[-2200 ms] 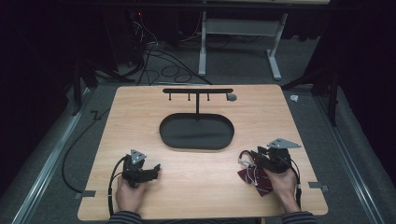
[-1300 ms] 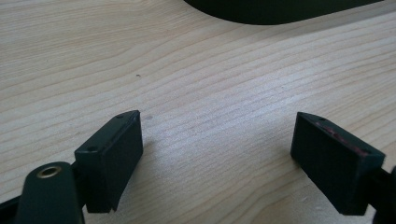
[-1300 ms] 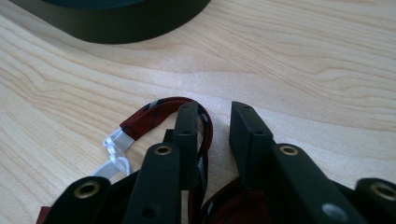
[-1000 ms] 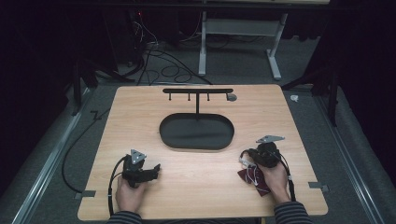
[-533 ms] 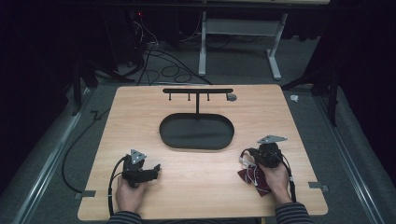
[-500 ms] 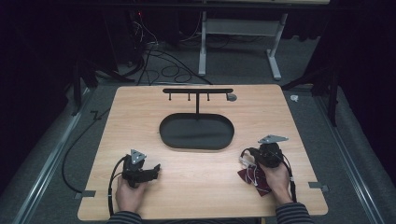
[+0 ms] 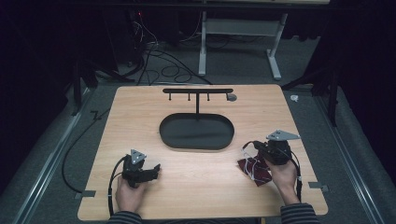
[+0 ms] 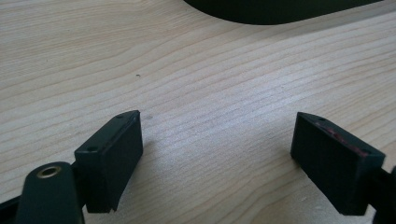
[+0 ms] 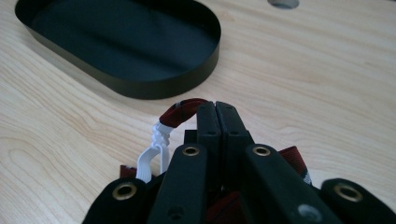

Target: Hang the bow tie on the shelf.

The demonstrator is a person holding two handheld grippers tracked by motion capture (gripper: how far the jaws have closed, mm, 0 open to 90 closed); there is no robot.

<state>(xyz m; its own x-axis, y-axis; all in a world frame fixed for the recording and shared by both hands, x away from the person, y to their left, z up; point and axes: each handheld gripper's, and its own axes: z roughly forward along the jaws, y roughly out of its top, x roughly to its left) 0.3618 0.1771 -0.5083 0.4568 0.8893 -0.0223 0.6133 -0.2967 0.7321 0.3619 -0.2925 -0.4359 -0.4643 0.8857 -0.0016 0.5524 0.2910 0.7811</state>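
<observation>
a: where was the red cloth [image 7: 256, 168]?

b: we had it near the table [image 7: 140, 116] edge, right of the black tray [image 7: 196, 132], one fold pinched tight in our right gripper [image 9: 216, 108].

a: and the left gripper [image 8: 217, 154]?

b: we held its jaws wide apart, low over bare wood, gripping nothing.
</observation>
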